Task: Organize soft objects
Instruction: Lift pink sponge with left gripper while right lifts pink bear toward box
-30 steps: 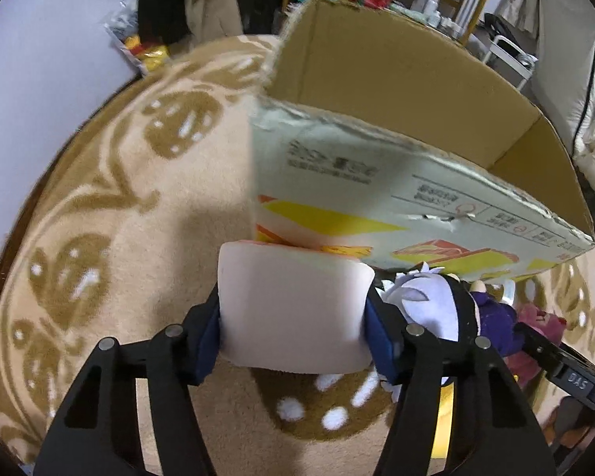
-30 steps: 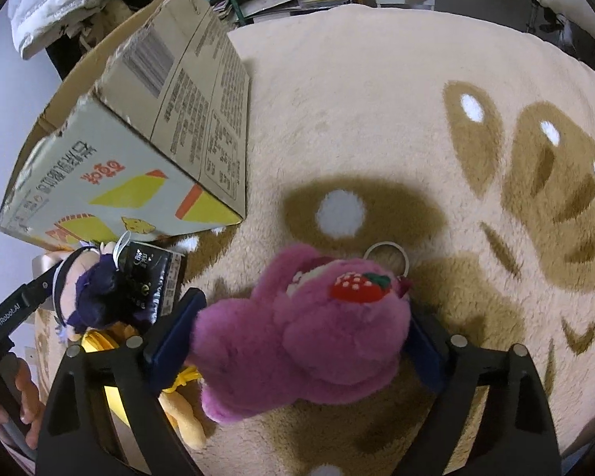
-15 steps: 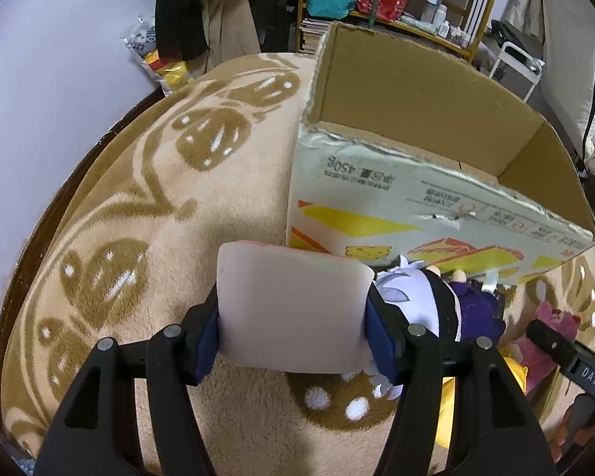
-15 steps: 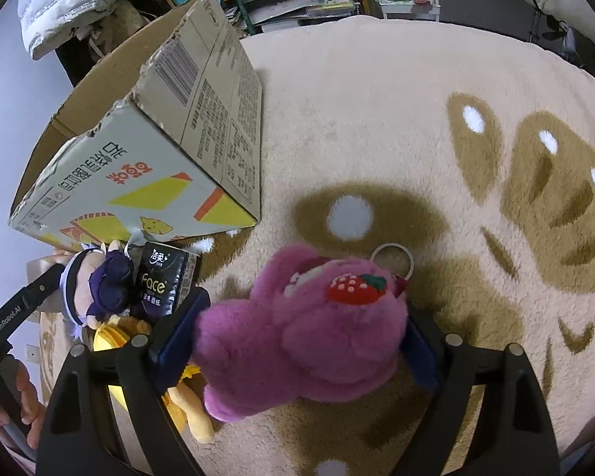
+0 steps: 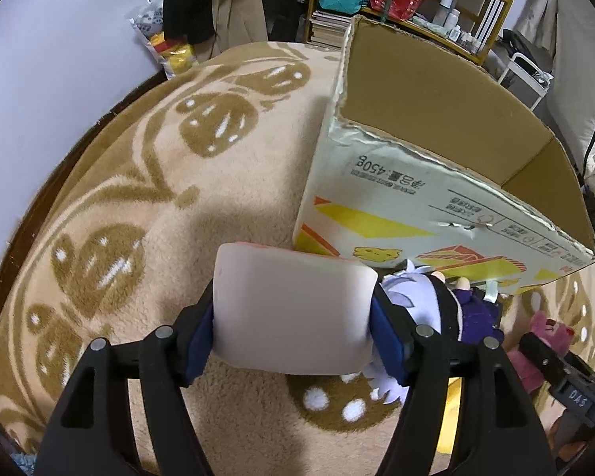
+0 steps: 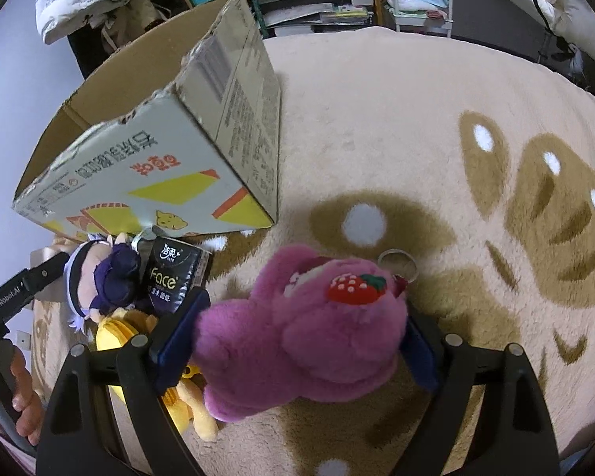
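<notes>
Left hand-held gripper (image 5: 293, 327): clamped on a pale pink, squashy rectangular foam block (image 5: 291, 309), held above the rug, near the box's near left corner.
Right hand-held gripper (image 6: 297, 341): clenched round a magenta plush bear with a strawberry patch (image 6: 301, 329).
Between: small doll with purple clothes (image 6: 107, 277), black tissue pack (image 6: 174, 273), yellow plush (image 6: 119, 333) on the beige patterned rug (image 6: 416, 127).
Far: open cardboard box (image 5: 436, 150), interior appears empty.
Advice: lift each toy over the torn rim before letting go, one at a time.
</notes>
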### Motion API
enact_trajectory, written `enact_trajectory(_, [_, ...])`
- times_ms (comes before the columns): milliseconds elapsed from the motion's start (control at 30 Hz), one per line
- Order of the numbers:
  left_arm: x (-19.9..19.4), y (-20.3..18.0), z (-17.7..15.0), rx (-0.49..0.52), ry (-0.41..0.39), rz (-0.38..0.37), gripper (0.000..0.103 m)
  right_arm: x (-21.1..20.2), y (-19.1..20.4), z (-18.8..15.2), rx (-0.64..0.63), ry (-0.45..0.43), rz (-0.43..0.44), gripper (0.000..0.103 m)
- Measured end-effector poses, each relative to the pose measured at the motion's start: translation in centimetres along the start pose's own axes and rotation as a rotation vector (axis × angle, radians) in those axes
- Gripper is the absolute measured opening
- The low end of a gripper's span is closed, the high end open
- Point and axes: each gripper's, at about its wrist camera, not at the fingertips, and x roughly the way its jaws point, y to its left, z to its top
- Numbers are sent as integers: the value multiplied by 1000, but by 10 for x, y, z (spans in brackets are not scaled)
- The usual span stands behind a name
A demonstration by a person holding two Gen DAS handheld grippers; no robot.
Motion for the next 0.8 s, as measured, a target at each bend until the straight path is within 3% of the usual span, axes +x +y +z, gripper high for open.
enact_trajectory(200, [4, 3, 0, -18, 6, 16, 71, 3, 7, -3, 0, 17, -1, 93])
enact_trajectory(467, [-6, 5, -2, -31, -22, -19, 70, 3, 5, 1, -17, 13, -16, 93])
enact_trajectory(633, [-22, 5, -3, -23, -87, -2, 70, -1, 8, -1, -22, -4, -23, 93])
enact_trajectory(800, [-55, -1, -9, 21, -217, 68, 70, -29, 9, 0, -22, -112, -10, 93])
